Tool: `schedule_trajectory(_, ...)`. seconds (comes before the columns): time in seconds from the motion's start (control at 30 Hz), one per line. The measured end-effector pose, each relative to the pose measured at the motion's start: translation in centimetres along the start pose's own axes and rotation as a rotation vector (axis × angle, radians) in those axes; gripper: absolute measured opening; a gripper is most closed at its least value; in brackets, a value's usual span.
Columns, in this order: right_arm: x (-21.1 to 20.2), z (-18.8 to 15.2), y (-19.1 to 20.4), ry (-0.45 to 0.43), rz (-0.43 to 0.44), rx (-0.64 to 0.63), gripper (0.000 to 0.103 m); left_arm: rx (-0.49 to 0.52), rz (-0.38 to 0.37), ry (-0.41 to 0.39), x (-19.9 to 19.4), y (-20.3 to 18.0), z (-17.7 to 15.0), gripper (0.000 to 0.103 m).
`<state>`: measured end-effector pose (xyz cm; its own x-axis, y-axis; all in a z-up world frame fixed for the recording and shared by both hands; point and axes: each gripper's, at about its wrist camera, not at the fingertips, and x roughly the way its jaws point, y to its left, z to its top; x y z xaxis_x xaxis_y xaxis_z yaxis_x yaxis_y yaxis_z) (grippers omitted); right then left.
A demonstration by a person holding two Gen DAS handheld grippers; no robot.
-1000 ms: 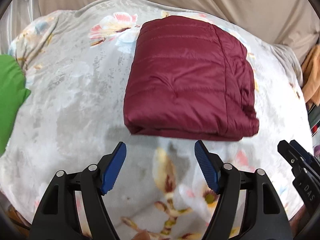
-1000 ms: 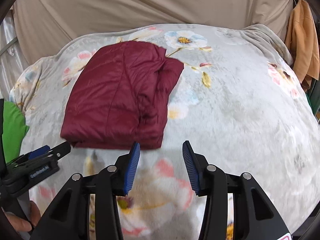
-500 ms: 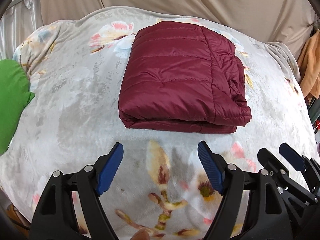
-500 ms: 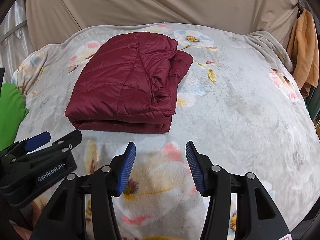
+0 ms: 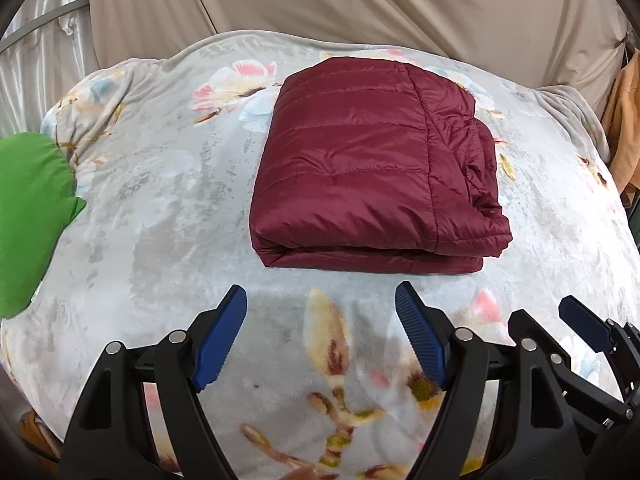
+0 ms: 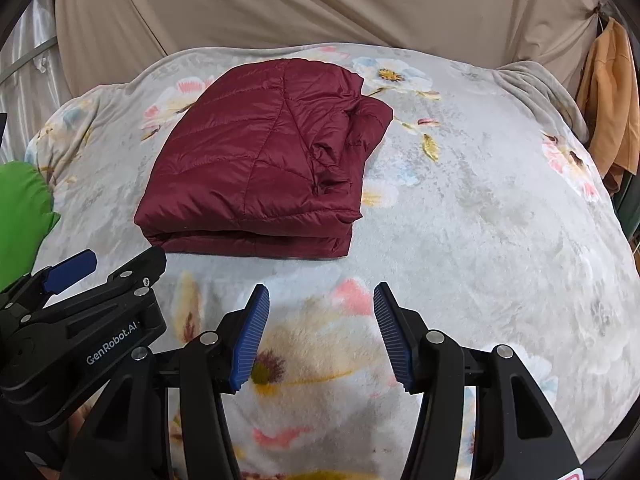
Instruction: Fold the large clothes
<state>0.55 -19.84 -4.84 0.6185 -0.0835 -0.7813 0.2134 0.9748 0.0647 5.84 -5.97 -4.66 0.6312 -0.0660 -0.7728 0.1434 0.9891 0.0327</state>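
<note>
**Gripper hardware, both hands**

Left gripper (image 5: 320, 300): black plastic frame, triangular cut-outs, silver round pivot screws, ribbed blue pads (image 5: 222, 336). Right gripper (image 6: 320, 296): same build. White "GenRobot.AI" lettering on the left unit's side, seen from the right wrist.

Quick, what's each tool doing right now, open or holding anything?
Left tool: open, empty, short of the folded maroon jacket.
Right tool: open, empty, nothing between its blue pads.

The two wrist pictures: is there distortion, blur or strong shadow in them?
Left wrist view: fisheye bends the floral blanket into a dome, corners black; maroon jacket sharp, with mild sheen. Right wrist view: same bending; soft shadow under the jacket's near edge; no blur.
</note>
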Motion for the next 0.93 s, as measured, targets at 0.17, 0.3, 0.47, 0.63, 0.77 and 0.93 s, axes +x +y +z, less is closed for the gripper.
schedule_trajectory(0.17,0.3,-0.2,-0.1,0.007,0.002,0.012,0.054,-0.003,0.003,0.02,0.4,0.0,-0.1,0.077)
schedule_trajectory(0.3,0.6,-0.3,-0.4,0.018,0.005,0.03,0.054,-0.007,0.026,0.044,1.0,0.0,-0.3,0.089)
schedule_trajectory(0.47,1.1,-0.7,-0.4,0.039,0.007,0.024,0.054,0.012,0.077,0.035,1.1,-0.2,-0.9,0.09)
schedule_trajectory(0.63,1.3,-0.9,-0.3,0.05,0.01,0.024,0.054,0.011,0.074,0.057,1.5,0.0,-1.3,0.092)
schedule_trajectory(0.77,1.4,-1.0,0.1,0.052,0.015,0.019,0.054,0.0,0.074,0.069,1.6,0.4,-1.5,0.091)
schedule_trajectory(0.93,1.4,-1.0,0.6,0.051,0.012,0.012,0.054,-0.012,0.08,0.073,1.7,0.5,-1.6,0.088)
